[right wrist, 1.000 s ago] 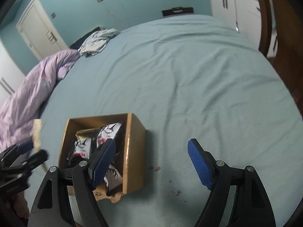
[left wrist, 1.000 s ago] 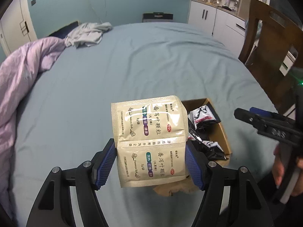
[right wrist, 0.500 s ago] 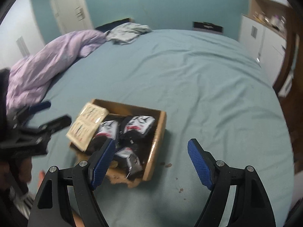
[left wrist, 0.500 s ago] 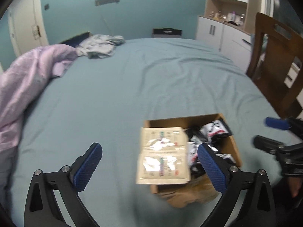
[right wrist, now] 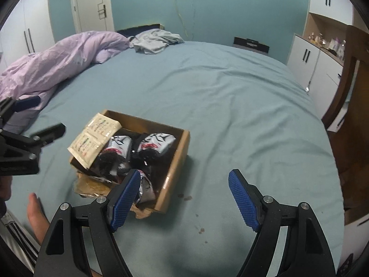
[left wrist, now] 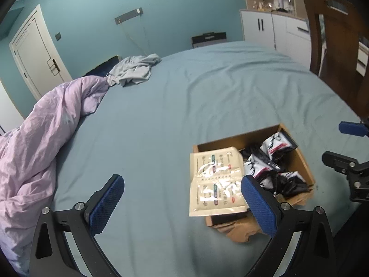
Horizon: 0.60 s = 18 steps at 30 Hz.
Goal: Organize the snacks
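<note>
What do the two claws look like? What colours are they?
Both claws look alike. The left claw and right claw each have two black arms shaped like a V, with silver round screws. Their fingertips wear bright blue pads with a bumpy, dotted grip pattern. No cables or writing show on them.

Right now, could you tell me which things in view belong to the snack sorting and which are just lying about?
Part of the job:
cardboard box
beige sachet sheet, lying over the box's edge
black-and-white snack packs
left gripper, open
right gripper, open

Just lying about:
purple duvet
grey garment
wooden chair
</note>
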Each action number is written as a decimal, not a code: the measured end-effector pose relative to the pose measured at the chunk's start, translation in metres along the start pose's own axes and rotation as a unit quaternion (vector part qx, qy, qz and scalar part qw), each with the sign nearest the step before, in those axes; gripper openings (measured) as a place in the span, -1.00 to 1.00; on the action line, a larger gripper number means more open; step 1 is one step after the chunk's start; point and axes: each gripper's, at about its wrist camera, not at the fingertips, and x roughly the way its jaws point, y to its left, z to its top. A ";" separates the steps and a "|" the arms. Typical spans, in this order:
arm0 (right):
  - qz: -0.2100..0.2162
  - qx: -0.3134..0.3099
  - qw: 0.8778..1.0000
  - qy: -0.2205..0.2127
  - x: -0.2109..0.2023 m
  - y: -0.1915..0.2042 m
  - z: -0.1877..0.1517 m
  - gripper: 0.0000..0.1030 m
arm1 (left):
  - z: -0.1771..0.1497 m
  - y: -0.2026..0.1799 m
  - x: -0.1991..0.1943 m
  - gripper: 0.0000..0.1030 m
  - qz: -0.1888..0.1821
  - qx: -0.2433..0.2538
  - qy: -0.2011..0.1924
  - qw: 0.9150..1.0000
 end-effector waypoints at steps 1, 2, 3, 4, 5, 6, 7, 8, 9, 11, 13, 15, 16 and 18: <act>0.005 -0.002 1.000 0.003 0.002 0.002 -0.001 0.52 | -0.001 0.000 0.001 1.00 0.002 0.000 0.002 1.000; 0.008 -0.003 1.000 0.006 0.003 0.002 -0.001 0.52 | -0.001 0.000 0.003 1.00 0.005 -0.001 0.005 1.000; 0.011 -0.003 1.000 0.010 0.005 0.001 -0.001 0.52 | -0.001 0.000 0.004 1.00 0.006 -0.002 0.008 1.000; 0.013 -0.003 1.000 0.011 0.007 -0.001 0.000 0.52 | -0.001 -0.001 0.005 1.00 0.006 -0.002 0.010 1.000; 0.014 -0.002 1.000 0.011 0.007 -0.003 0.001 0.52 | -0.001 -0.001 0.006 1.00 0.007 -0.003 0.013 1.000; 0.015 -0.001 1.000 0.010 0.006 -0.003 0.002 0.52 | -0.001 -0.001 0.008 1.00 0.008 -0.004 0.015 1.000; 0.017 0.000 1.000 0.009 0.006 -0.004 0.002 0.52 | -0.001 -0.001 0.009 1.00 0.007 -0.005 0.017 1.000; 0.019 0.002 1.000 0.008 0.004 -0.005 0.002 0.52 | -0.001 -0.001 0.010 1.00 0.006 -0.005 0.019 1.000; 0.020 0.003 1.000 0.009 0.004 -0.006 0.002 0.52 | -0.002 -0.001 0.010 1.00 0.005 -0.005 0.021 1.000; 0.023 0.004 1.000 0.012 0.004 -0.007 0.002 0.52 | -0.003 -0.002 0.012 1.00 0.006 -0.004 0.023 1.000; 0.026 0.002 1.000 0.015 0.004 -0.005 0.001 0.52 | -0.003 -0.002 0.013 1.00 0.002 -0.003 0.025 1.000; 0.023 -0.004 1.000 0.016 0.004 -0.002 0.001 0.52 | -0.004 -0.001 0.016 1.00 -0.011 -0.013 0.036 0.999; 0.022 -0.008 1.000 0.017 0.005 0.000 0.001 0.52 | -0.005 0.001 0.018 1.00 -0.020 -0.021 0.043 0.999; 0.022 -0.014 0.999 0.020 0.006 0.004 0.001 0.52 | -0.007 0.001 0.019 1.00 -0.019 -0.024 0.046 0.998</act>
